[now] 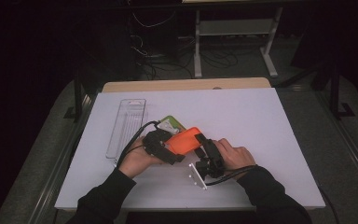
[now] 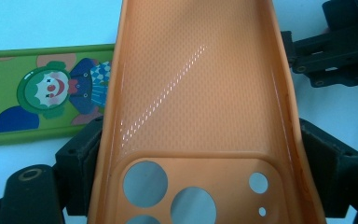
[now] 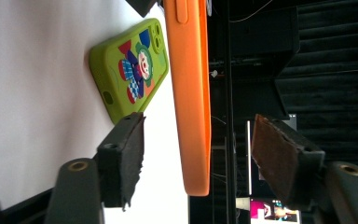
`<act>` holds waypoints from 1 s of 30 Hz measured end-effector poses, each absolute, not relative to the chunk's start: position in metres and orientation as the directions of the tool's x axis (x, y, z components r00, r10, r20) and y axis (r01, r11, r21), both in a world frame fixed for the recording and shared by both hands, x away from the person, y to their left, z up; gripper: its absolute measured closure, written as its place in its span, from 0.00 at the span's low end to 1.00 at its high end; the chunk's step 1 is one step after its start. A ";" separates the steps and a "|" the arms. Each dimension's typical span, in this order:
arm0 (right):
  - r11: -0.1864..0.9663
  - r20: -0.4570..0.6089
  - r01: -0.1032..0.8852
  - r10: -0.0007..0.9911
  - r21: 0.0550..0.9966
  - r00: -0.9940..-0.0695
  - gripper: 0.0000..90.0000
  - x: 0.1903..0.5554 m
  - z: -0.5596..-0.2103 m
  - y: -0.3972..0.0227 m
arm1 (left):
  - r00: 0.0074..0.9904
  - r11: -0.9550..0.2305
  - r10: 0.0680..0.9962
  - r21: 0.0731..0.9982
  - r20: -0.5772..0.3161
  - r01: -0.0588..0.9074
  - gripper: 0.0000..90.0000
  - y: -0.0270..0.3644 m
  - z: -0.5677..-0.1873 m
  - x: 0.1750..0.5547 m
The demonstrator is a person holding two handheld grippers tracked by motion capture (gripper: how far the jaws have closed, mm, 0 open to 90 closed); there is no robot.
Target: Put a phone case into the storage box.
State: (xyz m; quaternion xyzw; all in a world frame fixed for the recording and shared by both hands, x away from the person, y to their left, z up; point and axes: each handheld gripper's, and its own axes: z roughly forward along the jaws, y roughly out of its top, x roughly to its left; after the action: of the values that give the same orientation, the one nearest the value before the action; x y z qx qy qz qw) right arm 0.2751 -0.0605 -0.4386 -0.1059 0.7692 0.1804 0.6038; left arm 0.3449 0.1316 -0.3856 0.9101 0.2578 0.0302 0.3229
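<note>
Hands level over table, left tool (image 1: 170,150) gripping orange case (image 1: 185,140), right tool (image 1: 204,145) straddling it

No readable text, brand, number or sign appeared anywhere. The green phone case (image 2: 42,98) bore a clown picture without lettering, and the orange phone case (image 2: 200,93) was plain.
</note>
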 end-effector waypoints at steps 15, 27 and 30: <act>0.907 -0.975 -0.403 0.037 0.125 -0.220 0.63 0.273 -0.442 -0.056 | 0.860 -0.643 0.498 0.617 -0.112 0.453 0.18 0.130 -0.385 0.343; 0.905 -0.975 -0.414 0.005 0.100 -0.224 0.77 0.269 -0.444 -0.053 | 0.862 -0.649 0.494 0.613 -0.111 0.451 0.18 0.129 -0.385 0.342; 0.904 -0.978 -0.420 -0.010 0.081 -0.210 0.79 0.270 -0.444 -0.053 | 0.879 -0.683 0.469 0.595 -0.085 0.422 0.18 0.131 -0.384 0.344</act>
State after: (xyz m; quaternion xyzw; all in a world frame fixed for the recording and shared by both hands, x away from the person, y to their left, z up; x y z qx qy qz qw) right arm 0.2698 -0.0534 -0.4443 -0.1417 0.7594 0.1675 0.6125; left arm 0.3440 0.1305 -0.3843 0.9167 0.2430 0.0369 0.3150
